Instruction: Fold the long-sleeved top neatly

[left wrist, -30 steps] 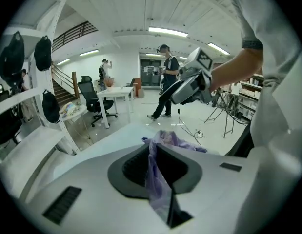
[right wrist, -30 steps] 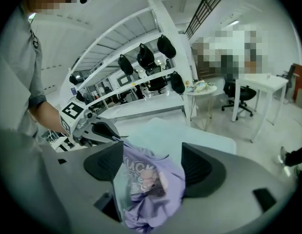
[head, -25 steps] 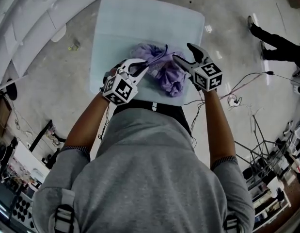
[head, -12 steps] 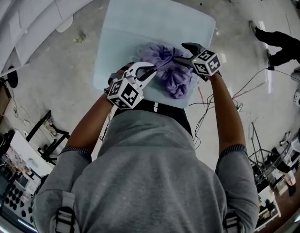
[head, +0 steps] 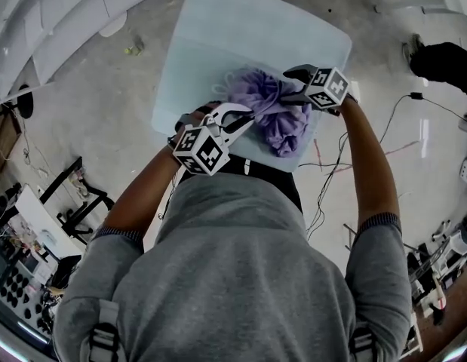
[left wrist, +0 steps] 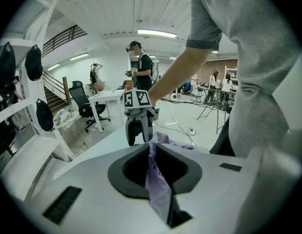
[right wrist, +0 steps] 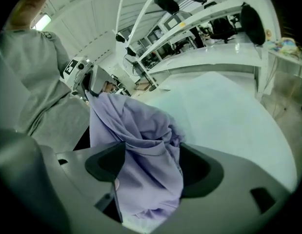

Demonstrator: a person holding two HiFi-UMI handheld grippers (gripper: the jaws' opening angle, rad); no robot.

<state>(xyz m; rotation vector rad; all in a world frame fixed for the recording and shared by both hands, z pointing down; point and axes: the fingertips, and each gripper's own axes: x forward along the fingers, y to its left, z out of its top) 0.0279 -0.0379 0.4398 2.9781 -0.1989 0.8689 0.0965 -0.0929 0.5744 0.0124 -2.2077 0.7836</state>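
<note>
One worktop (head: 218,29), with one purple top (head: 274,108) heaped on it. Two grippers over the worktop: a left gripper (head: 248,118) by its near edge and a right gripper (head: 287,85) toward its right edge. Two marker cubes, one on each gripper

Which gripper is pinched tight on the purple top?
The left gripper: its jaws are closed on a thin fold of the purple top. The right gripper stands wide open around a loose bunch.
</note>
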